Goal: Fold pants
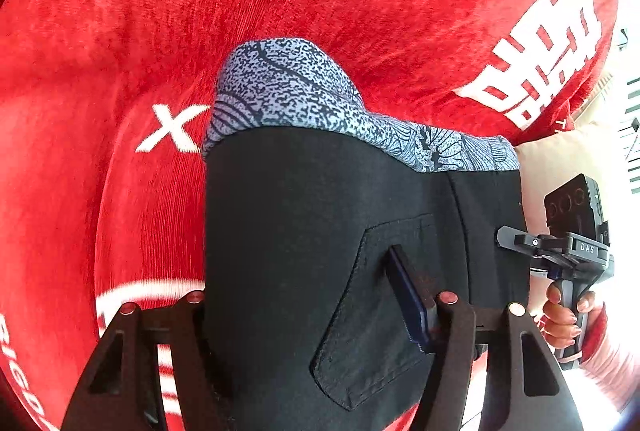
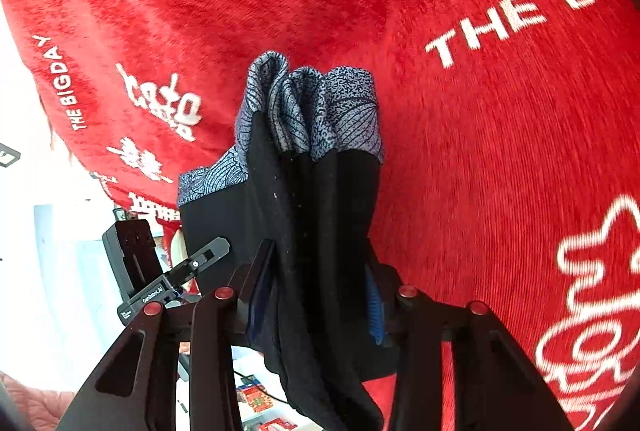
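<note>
Your pants (image 1: 320,231) hang in the air above the red cloth (image 1: 100,51), black fabric with a blue-grey patterned band (image 1: 280,87) at the far end. In the left wrist view the pants spread flat and wide, a sewn pocket (image 1: 380,311) facing the camera, the band running across the far edge. In the right wrist view the same garment is bunched into several vertical folds (image 2: 312,231), the band gathered in three or four pleats at the far end. Your left gripper (image 1: 320,307) has the black fabric filling the gap between its fingers; one blue-padded finger (image 1: 408,295) lies against the cloth by the pocket, the other is hidden behind the fabric, so the fingers look clamped on the pants. Your right gripper (image 2: 316,295) has its fingers closed in on the bunched folds, a blue pad (image 2: 374,307) pressing one side and a dark finger on the other: grasping the pants. From the left view, the right gripper (image 1: 516,241) shows at the pants' right edge, a hand (image 1: 564,315) wrapped round its handle, pink sleeve below. From the right view, the left gripper (image 2: 212,249) reaches the pants' left edge. The red cloth bears white lettering, "THE BIG" (image 2: 520,15) among it, and covers the surface beneath. Bright, washed-out room at the margins; details unreadable.
</note>
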Demonstrator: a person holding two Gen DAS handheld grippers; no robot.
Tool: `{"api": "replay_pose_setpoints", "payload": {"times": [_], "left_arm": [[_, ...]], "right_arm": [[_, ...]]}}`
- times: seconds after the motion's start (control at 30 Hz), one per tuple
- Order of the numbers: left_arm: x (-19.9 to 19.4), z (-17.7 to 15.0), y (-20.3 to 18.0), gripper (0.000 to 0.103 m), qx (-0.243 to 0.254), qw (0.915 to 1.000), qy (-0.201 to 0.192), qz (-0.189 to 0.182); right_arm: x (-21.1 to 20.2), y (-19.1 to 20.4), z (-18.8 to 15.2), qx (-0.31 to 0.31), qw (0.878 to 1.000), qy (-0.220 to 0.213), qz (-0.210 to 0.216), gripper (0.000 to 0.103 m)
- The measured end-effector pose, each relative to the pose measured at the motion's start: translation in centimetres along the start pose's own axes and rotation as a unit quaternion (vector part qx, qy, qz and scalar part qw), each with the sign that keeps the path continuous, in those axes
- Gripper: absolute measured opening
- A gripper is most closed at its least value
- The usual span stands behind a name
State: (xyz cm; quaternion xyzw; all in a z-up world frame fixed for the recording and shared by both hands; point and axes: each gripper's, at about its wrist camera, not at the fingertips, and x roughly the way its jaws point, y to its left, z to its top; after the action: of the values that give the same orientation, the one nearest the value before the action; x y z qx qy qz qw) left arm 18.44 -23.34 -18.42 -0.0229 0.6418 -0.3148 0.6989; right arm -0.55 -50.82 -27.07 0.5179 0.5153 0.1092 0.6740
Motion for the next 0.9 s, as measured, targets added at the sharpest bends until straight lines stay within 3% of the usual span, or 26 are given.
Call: {"api": "replay_pose_setpoints", "payload": {"times": [0.2, 0.47, 0.6, 0.77, 0.9], "left_arm": [[-1.3, -4.0, -1.7, 0.066, -0.014, 0.9998, -0.001, 0.015], [1.4, -7.9, -0.4, 0.067, -0.036, 0.9985, 0.033, 0.024], [1.3, -8.7, 0.2, 0.074, -0.036, 0.9983, 0.023, 0.039], [-2.0, -9.2, 0.0, 0.074, -0.005, 0.9941, -0.016, 0.107], [-5.1, -9.8, -1.1, 0.074, 0.023, 0.9926, -0.045, 0.110]], "right_arm": [[-2.0, 0.4, -3.3, -0.020, 1.000, 0.006, -0.001, 0.043], [-1.2, -1.0, -7.7, -0.010, 0.999, 0.009, -0.034, 0.044], [-0.1, -1.7, -9.1, -0.007, 0.997, -0.007, -0.076, 0.051], [-0.9, -0.9, -10.0, 0.004, 0.991, -0.041, -0.126, 0.059], [-2.9, 0.5, -11.5, -0.009, 0.977, -0.080, -0.200, 0.058]]}}
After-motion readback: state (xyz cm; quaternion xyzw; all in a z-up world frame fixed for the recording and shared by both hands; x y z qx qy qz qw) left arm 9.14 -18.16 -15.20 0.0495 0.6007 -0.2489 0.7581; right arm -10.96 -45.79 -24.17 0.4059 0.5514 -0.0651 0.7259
